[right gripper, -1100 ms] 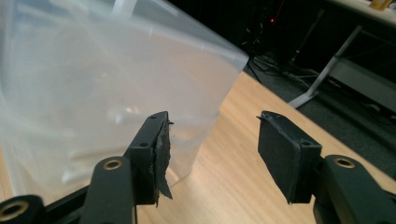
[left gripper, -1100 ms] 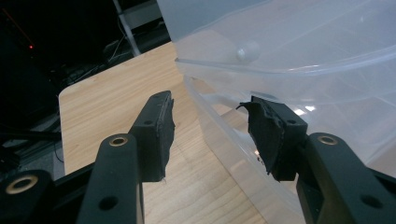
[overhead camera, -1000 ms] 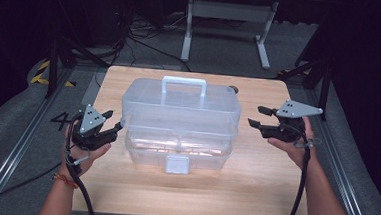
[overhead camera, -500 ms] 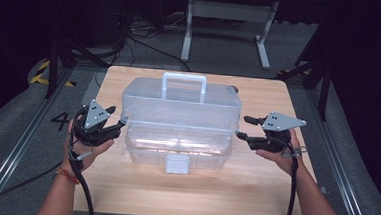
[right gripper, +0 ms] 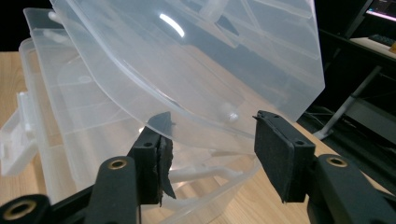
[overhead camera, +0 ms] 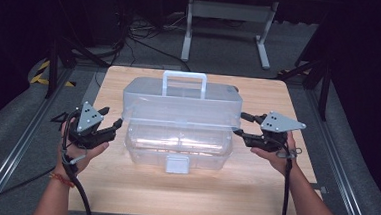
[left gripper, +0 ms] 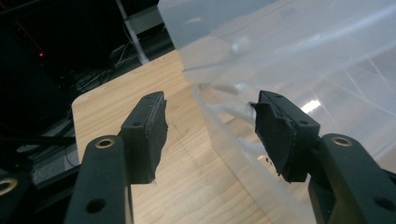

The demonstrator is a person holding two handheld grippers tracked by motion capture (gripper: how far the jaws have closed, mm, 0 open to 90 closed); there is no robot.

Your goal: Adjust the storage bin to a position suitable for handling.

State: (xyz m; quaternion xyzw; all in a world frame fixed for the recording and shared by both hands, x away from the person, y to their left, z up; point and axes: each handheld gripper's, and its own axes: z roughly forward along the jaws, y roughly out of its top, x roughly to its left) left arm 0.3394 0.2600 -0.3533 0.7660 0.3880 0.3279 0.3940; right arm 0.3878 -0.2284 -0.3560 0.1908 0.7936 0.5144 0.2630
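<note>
Box (overhead camera: 179, 132) sitting mid-table, lid (overhead camera: 181, 99) raised | left gripper (overhead camera: 108, 125) opening, empty, beside its end | right gripper (overhead camera: 241, 124) closing, not pinching lid edge | I'm risking lid slipping, dropping.

Right gripper (right gripper: 210, 154): jaws apart, just been closing a little; edge of raised clear lid (right gripper: 187, 60) runs between them, pads not pressing. Box base (right gripper: 70, 140) at 9 o'clock, wooden table (right gripper: 261, 205) beneath.
</note>
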